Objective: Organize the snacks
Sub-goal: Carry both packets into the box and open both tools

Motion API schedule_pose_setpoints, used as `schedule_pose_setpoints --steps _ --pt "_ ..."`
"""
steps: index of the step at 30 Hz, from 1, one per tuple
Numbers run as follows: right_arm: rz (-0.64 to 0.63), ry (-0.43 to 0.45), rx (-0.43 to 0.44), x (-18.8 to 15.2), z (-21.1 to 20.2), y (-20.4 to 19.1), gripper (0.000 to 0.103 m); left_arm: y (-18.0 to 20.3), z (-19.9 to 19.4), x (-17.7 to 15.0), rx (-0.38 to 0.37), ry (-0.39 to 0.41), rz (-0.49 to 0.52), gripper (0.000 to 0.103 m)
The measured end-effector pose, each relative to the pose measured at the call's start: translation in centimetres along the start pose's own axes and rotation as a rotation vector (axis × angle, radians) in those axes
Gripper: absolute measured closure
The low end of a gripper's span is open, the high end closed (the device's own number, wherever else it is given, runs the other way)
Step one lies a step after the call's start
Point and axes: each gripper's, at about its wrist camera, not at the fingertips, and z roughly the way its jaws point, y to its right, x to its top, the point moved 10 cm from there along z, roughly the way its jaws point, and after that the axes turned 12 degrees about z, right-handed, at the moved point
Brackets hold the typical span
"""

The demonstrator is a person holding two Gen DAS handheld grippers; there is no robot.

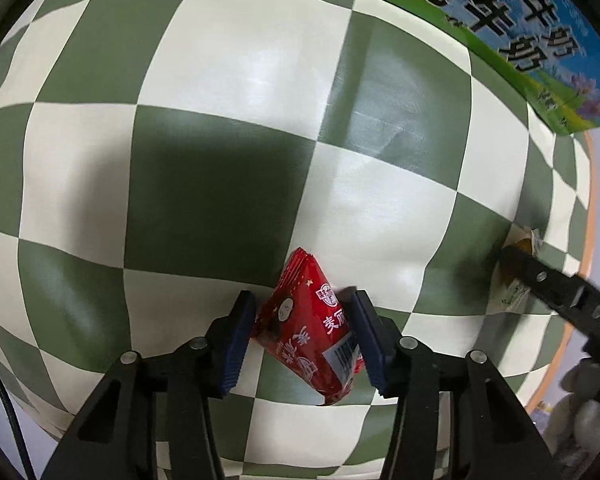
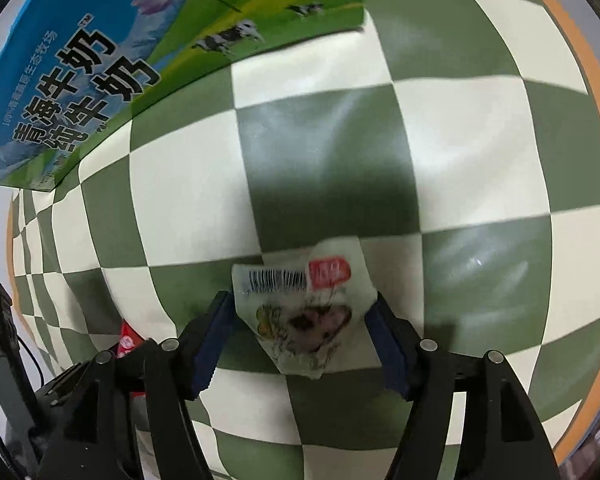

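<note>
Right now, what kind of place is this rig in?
Probably a home table, not a lab bench: a green-and-white checkered tablecloth, a printed milk carton box at the far edge, and small snack packs, one red, one clear, in each hand-held gripper.

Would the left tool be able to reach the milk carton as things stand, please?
Probably not freely: the left tool is shut on a red snack packet. The way across the checked cloth to the milk carton looks open, though.
</note>
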Motion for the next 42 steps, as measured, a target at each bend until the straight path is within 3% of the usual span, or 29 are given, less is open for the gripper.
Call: schedule_pose_setpoints --steps 2,6,8,11,14,16,18,23,30,34,37,42 --pt "0.000 -0.004 -0.002 -0.4 0.4 0.1 0.033 -0.3 -0.2 0.1 -0.042 0.001 -0.020 0.056" --pt "0.007 0.008 -0.011 -0.5 0.9 0.4 0.032 -0.9 0.4 -0.3 -0.184 -0.040 -0.101 0.044" --pt "0.005 0.019 -0.014 -0.6 1.3 -0.1 0.032 -1.1 0.6 -0.3 -0.208 -0.049 -0.115 0.043" --pt "-0.007 0.034 -0.028 -0.7 1.4 -0.3 0.034 -0.8 0.9 -0.3 -0.179 -0.090 -0.088 0.043" --pt "-0.039 0.052 -0.053 -1.2 1.3 0.1 0.046 0.0 1.2 0.0 -0.109 -0.106 -0.050 0.043" --pt "-0.071 0.059 -0.060 -1.7 1.3 -0.2 0.047 0.4 0.9 0.1 -0.042 -0.083 -0.015 0.055" --pt "-0.103 0.072 -0.068 -2.1 1.1 -0.4 0.047 1.3 0.6 0.0 -0.030 -0.064 0.004 0.062" --pt "-0.128 0.092 -0.032 -3.4 0.4 -1.7 0.048 2.5 -0.6 0.1 -0.044 -0.035 0.026 0.065" --pt "-0.132 0.106 0.083 -4.1 -3.6 -3.8 0.048 4.5 -8.3 3.6 -0.130 0.107 0.039 0.065" --pt "-0.148 0.144 0.178 -3.3 -8.4 -7.0 0.048 5.9 -14.2 7.0 -0.174 0.210 0.083 0.065" --pt "-0.160 0.193 0.242 -1.2 -13.0 -8.5 0.048 6.0 -18.3 9.8 -0.181 0.279 0.122 0.065" --pt "-0.192 0.284 0.299 5.1 -20.3 -11.0 0.048 5.6 -22.1 15.5 -0.103 0.347 0.174 0.065"
